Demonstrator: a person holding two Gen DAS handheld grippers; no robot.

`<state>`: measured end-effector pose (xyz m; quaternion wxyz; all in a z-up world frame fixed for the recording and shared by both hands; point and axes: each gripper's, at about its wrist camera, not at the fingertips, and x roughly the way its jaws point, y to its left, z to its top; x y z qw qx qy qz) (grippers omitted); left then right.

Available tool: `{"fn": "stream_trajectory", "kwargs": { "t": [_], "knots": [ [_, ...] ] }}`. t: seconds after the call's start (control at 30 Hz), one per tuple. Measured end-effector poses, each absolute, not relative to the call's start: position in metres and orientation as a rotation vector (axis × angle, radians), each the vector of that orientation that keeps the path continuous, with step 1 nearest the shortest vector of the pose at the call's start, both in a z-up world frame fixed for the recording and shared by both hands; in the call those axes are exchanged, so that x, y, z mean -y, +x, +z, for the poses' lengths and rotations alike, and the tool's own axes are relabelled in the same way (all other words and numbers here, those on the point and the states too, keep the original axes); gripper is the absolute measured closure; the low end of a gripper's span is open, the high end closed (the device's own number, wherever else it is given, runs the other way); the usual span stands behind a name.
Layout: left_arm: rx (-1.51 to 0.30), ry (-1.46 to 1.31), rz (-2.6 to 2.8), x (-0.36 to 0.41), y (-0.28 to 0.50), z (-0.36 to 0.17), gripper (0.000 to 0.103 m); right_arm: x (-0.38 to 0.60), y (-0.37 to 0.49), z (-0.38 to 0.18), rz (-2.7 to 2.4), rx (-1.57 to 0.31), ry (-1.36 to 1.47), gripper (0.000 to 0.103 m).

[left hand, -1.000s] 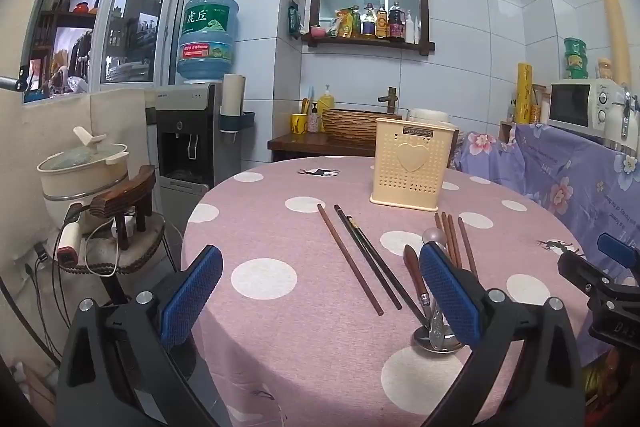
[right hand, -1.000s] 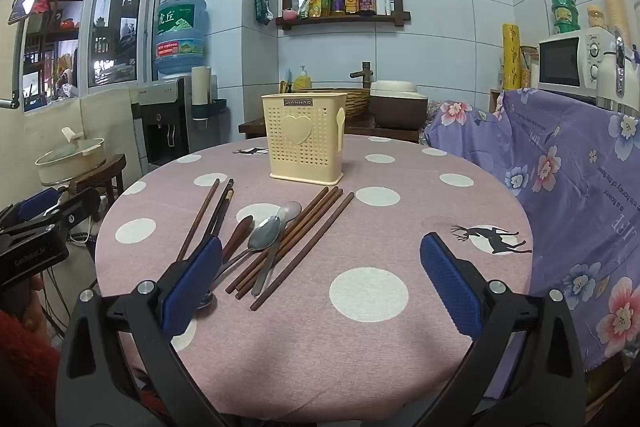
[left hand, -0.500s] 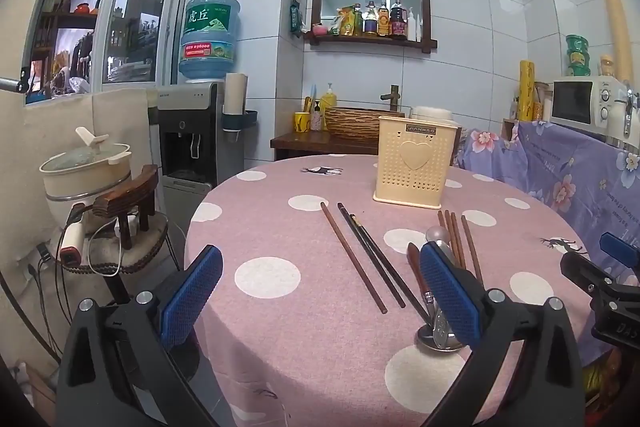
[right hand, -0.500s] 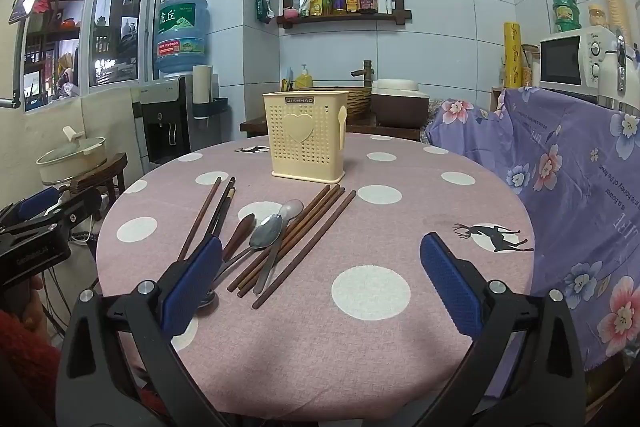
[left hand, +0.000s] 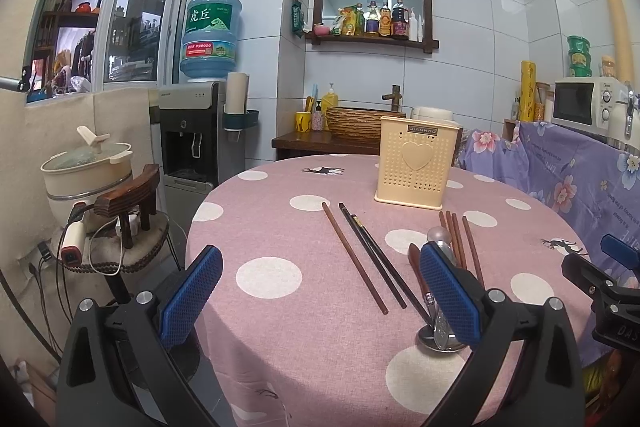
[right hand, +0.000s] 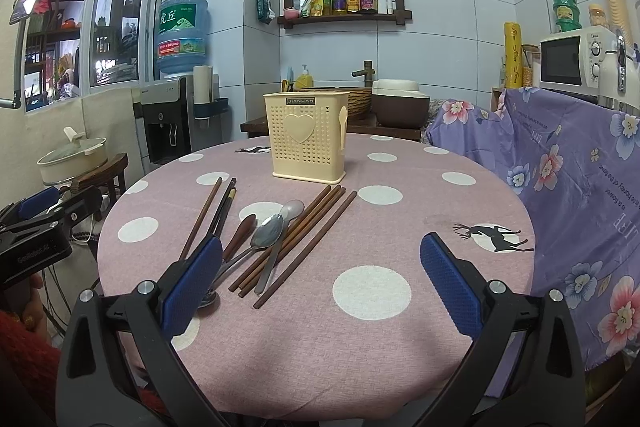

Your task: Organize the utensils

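Note:
A cream perforated utensil holder (left hand: 416,167) (right hand: 306,139) stands upright toward the far side of the round pink polka-dot table (left hand: 304,327) (right hand: 400,227). In front of it lie a brown chopstick (left hand: 354,263), black chopsticks (left hand: 376,259) (right hand: 222,207), a bundle of brown chopsticks (left hand: 460,243) (right hand: 296,239) and metal spoons (left hand: 440,335) (right hand: 268,231). My left gripper (left hand: 320,291) hovers open above the table's near left, its right finger partly hiding the spoons. My right gripper (right hand: 320,279) is open and empty over the near edge, right of the utensils.
A stool carrying a lidded pot (left hand: 86,171) and cables stands left of the table, with a water dispenser (left hand: 196,131) behind it. Purple flowered cloth (right hand: 580,167) covers furniture close on the right, under a microwave (right hand: 568,59). A wooden sink counter sits behind the holder.
Both grippers stay open and almost still. The views shift only very slightly, and no utensil has moved.

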<state>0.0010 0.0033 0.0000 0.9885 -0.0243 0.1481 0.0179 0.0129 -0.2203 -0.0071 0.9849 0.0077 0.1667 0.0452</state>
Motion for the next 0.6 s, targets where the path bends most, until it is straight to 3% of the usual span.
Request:
{"fn": "stream_trajectory", "kwargs": {
  "t": [0.6],
  "knots": [
    [-0.302, -0.043, 0.036, -0.0052, 0.0009, -0.0031, 0.005, 0.2191, 0.0125, -0.0089, 0.092, -0.338, 0.014, 0.005]
  ]
}}
